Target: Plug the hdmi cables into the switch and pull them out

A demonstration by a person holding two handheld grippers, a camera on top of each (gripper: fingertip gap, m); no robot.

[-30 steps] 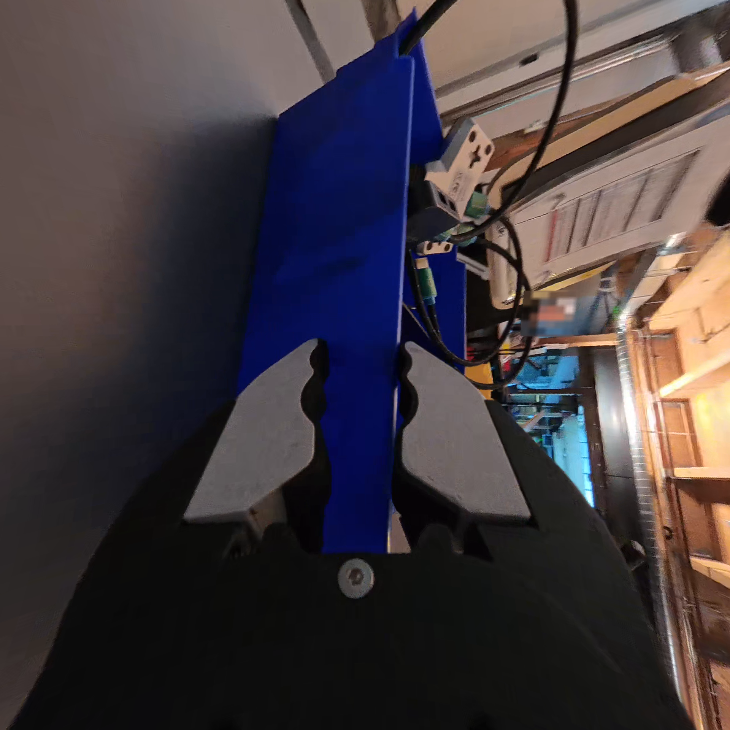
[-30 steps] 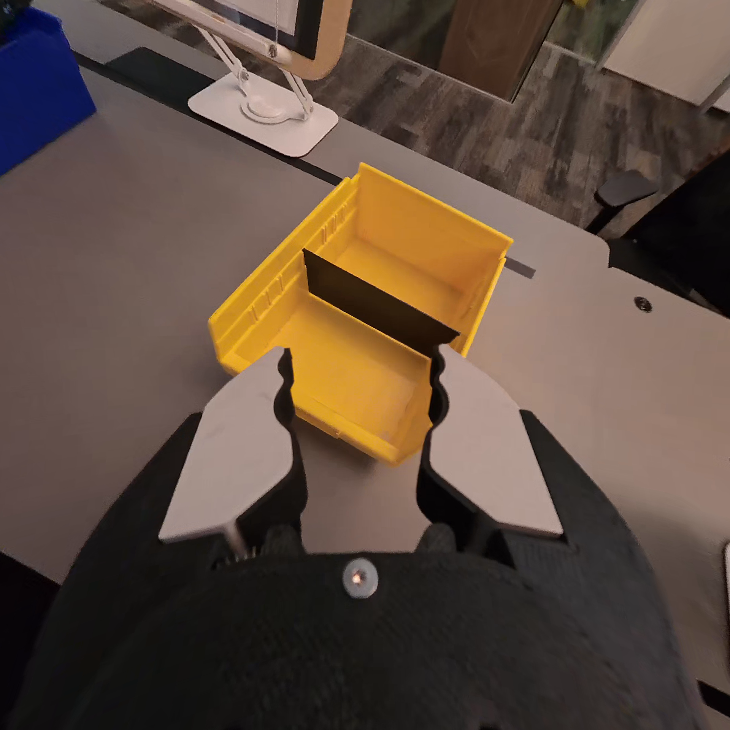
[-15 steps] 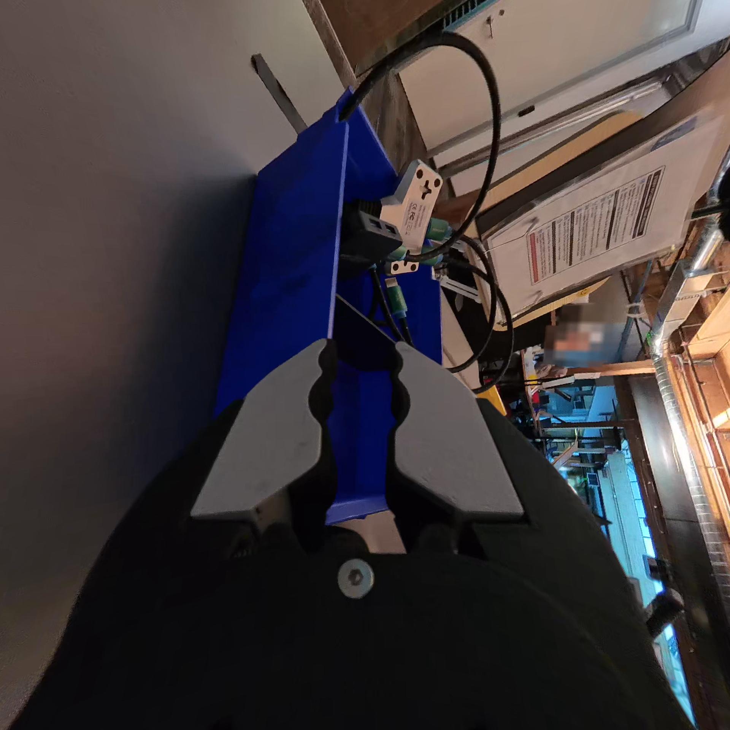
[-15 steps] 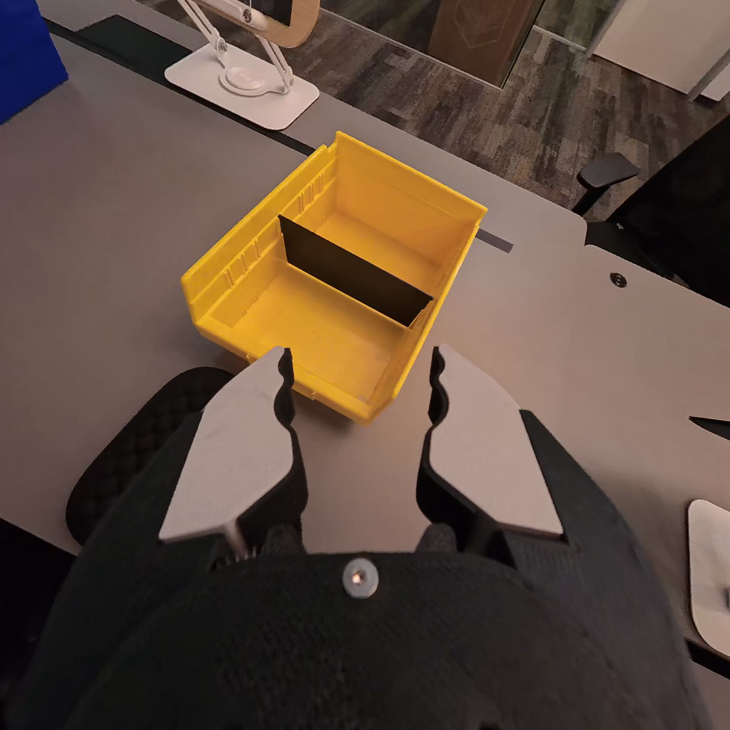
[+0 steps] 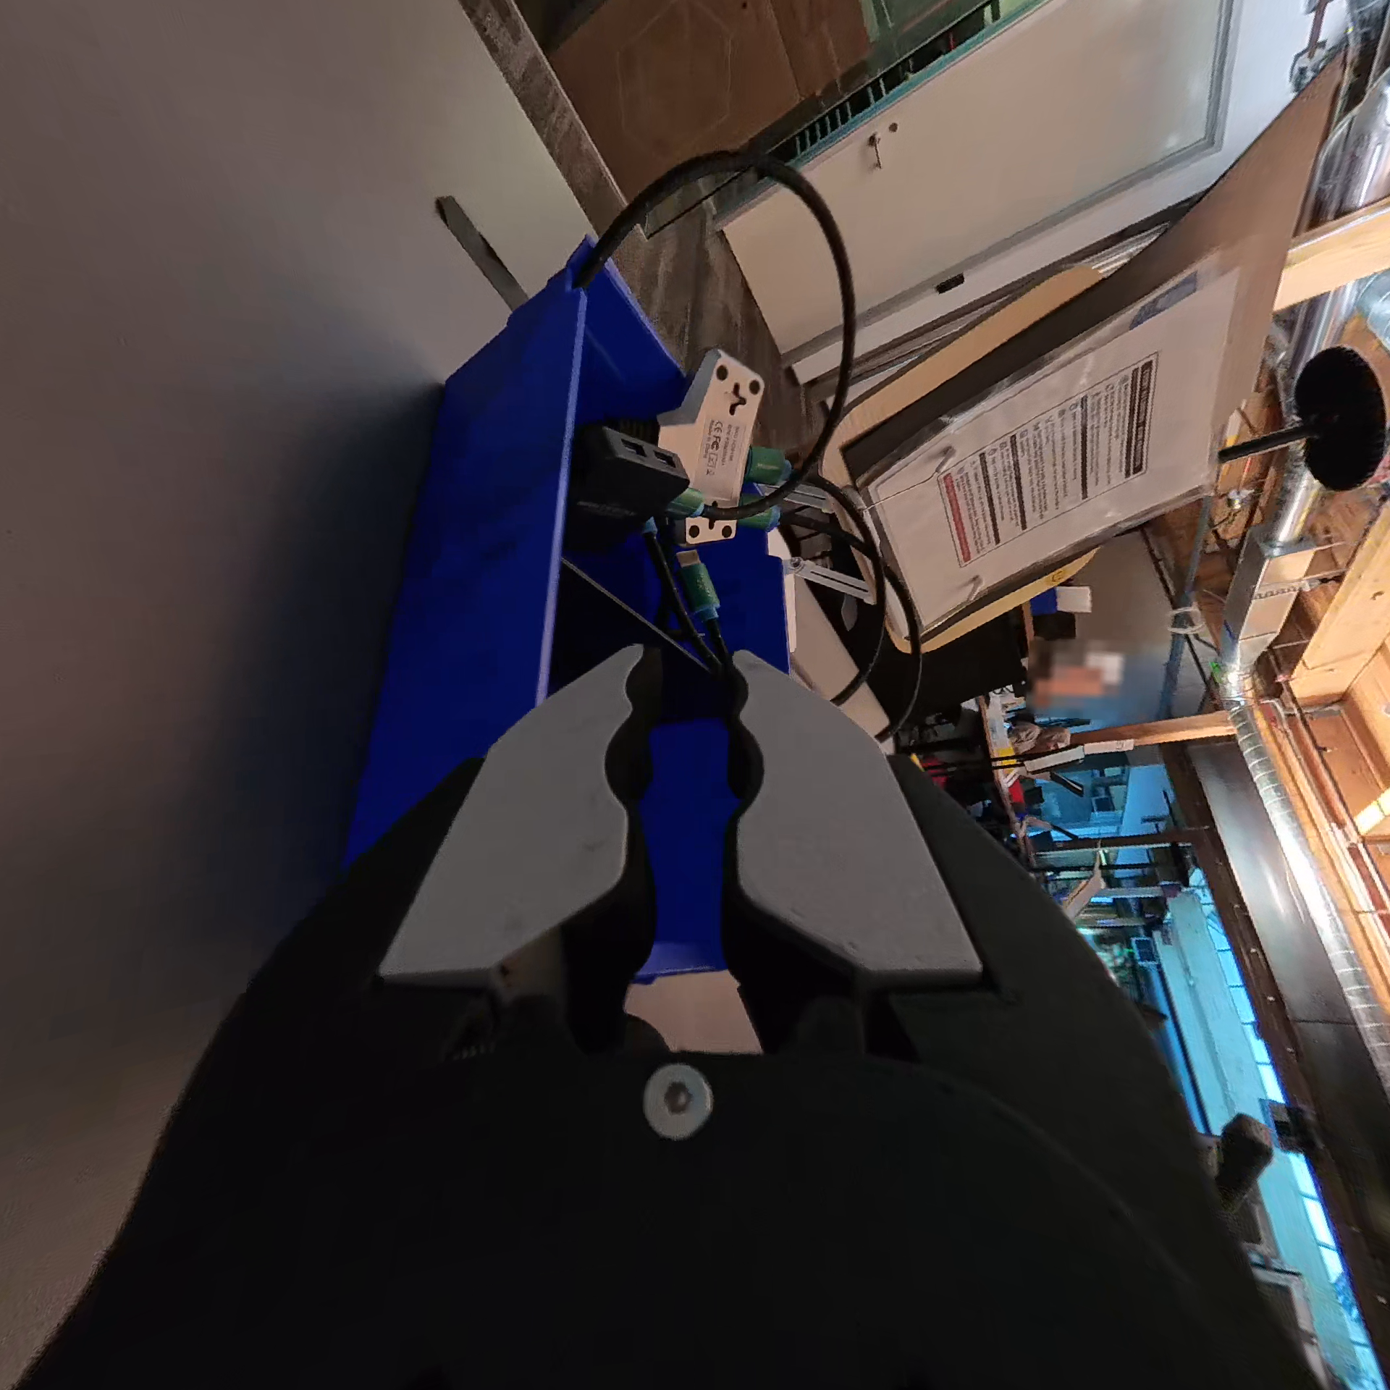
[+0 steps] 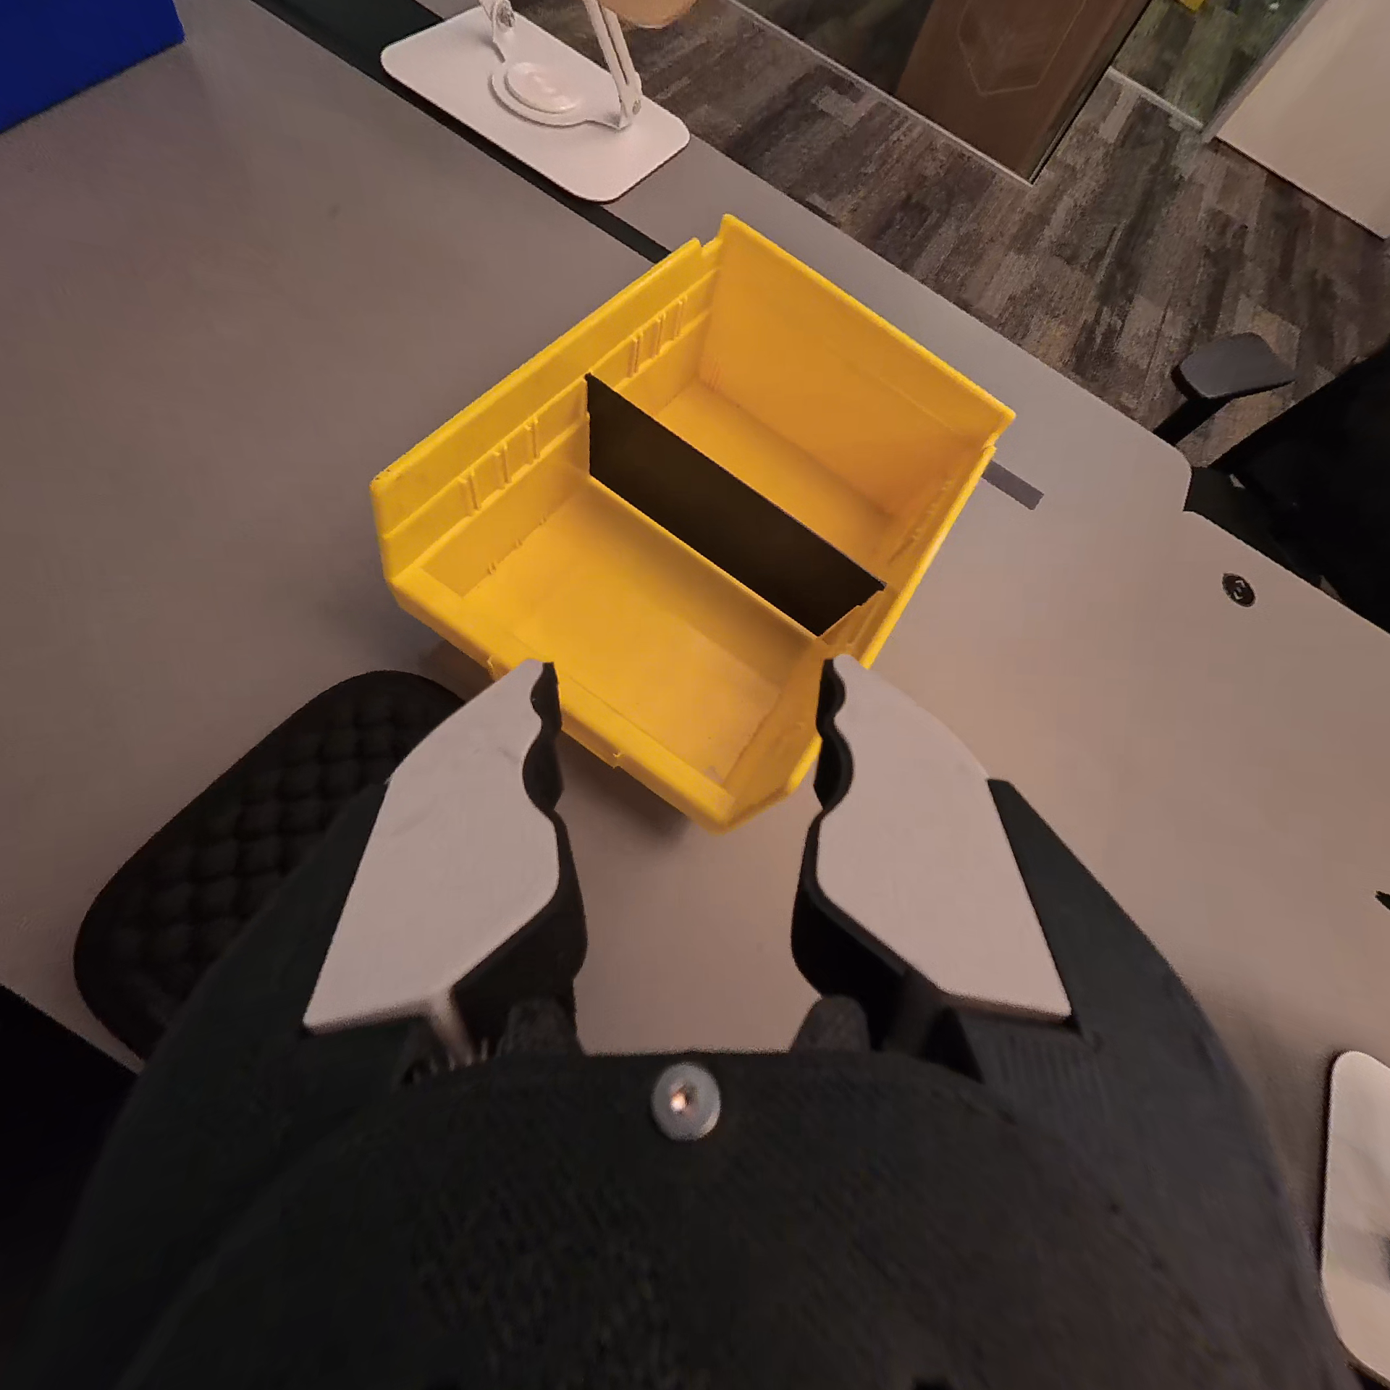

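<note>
My left gripper (image 5: pixel 686 666) is rolled on its side, so the grey table (image 5: pixel 226 376) stands like a wall at the left of its view; its jaws are parted by a narrow gap with nothing clamped between them, and its tips sit at the near end of the blue bin (image 5: pixel 481 572). Just past my fingertips, thin black cables (image 5: pixel 692 624) with green-collared plugs (image 5: pixel 699 583) run up out of the bin's near compartment, past a dark divider, toward the black switch (image 5: pixel 628 470) lodged against the bin's wall. A white adapter block (image 5: pixel 722 425) leans on the switch, and more green plugs cluster beside it; whether any is seated in a port I cannot tell. A thicker black cable (image 5: pixel 842 301) loops high above the bin and curves back down toward the plugs. Beyond stands a printed sheet in a clear stand (image 5: pixel 1053 481). My right gripper (image 6: pixel 686 666) hangs released, jaws wide apart and holding nothing, above the near end of the yellow bin (image 6: pixel 541 436), whose two compartments are split by a black divider (image 6: pixel 722 511). Farther back on the same table rests a white stand base (image 6: pixel 541 113).
</note>
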